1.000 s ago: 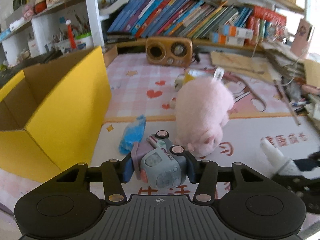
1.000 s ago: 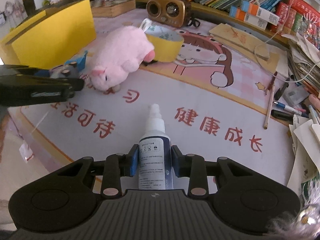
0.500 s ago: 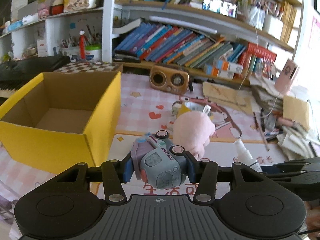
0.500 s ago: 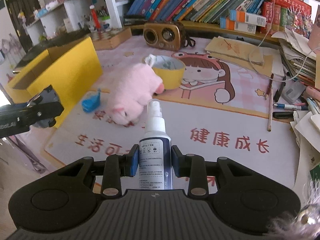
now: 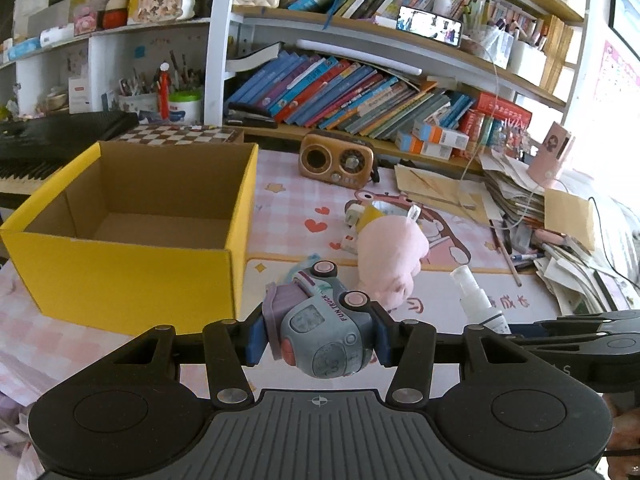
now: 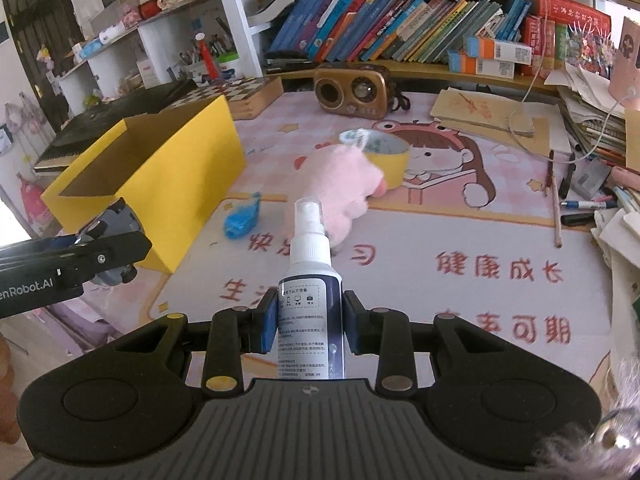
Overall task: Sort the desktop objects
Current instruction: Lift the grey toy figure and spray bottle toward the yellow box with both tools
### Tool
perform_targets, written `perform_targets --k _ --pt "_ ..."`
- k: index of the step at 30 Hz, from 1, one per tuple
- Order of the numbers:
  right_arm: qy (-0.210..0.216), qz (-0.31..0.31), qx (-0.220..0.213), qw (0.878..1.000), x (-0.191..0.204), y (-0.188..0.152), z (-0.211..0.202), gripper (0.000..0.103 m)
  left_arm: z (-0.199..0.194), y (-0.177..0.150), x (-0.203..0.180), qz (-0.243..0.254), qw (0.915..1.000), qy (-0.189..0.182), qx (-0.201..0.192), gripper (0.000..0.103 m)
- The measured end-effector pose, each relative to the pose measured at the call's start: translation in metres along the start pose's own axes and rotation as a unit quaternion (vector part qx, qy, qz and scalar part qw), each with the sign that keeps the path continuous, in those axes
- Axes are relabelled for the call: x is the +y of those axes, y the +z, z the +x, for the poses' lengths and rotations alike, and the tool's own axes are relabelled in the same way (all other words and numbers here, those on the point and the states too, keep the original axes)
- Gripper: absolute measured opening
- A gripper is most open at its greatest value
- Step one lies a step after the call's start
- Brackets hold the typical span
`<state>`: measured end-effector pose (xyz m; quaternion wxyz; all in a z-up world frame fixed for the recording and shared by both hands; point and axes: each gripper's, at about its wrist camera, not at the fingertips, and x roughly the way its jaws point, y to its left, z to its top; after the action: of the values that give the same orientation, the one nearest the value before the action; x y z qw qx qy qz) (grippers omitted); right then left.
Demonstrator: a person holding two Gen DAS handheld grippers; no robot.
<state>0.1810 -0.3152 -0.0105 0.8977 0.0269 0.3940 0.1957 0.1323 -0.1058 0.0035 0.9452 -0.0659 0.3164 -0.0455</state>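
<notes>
My left gripper [image 5: 318, 338] is shut on a grey-blue toy truck [image 5: 320, 328], held in the air just right of the open yellow cardboard box [image 5: 120, 268]. My right gripper [image 6: 309, 330] is shut on a white spray bottle [image 6: 310, 280] with a dark label, nozzle pointing away, lifted above the mat. That bottle [image 5: 476, 300] shows at the right of the left wrist view. On the mat lie a pink plush pig [image 6: 344, 176], a small blue toy [image 6: 242, 218] and a yellow tape roll [image 6: 390, 156]. The toy truck [image 6: 114, 220] also shows in the right wrist view, beside the box [image 6: 160, 176].
A brown retro radio [image 5: 338, 160] stands at the back of the desk under shelves of books. Papers, pens and a pencil [image 6: 556, 208] crowd the right side. A chessboard box [image 6: 244, 94] and a black keyboard [image 5: 48, 140] sit behind the yellow box.
Both grippers have risen and pulled back from the mat with their objects. The left one now looks over the box's rim into its bare inside; the pig and blue toy appear farther away.
</notes>
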Motion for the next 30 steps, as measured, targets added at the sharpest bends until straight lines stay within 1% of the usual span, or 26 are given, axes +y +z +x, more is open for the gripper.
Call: perform_targets --k 11,24,30 --pt "-0.014 0.009 0.013 1.000 0.059 -0.028 -0.009 0.031 -0.028 -0.017 0.039 0.004 0.9997 -0.023 0.010 0.050" --pt "-0.017 0.022 0.017 0.999 0.122 -0.060 -0.014 0.031 -0.063 -0.039 0.086 0.017 0.9991 -0.033 0.021 0.050" --pt "-0.011 0.023 0.023 0.999 0.150 -0.074 -0.014 0.031 -0.078 -0.053 0.108 0.019 0.9989 -0.033 0.026 0.050"
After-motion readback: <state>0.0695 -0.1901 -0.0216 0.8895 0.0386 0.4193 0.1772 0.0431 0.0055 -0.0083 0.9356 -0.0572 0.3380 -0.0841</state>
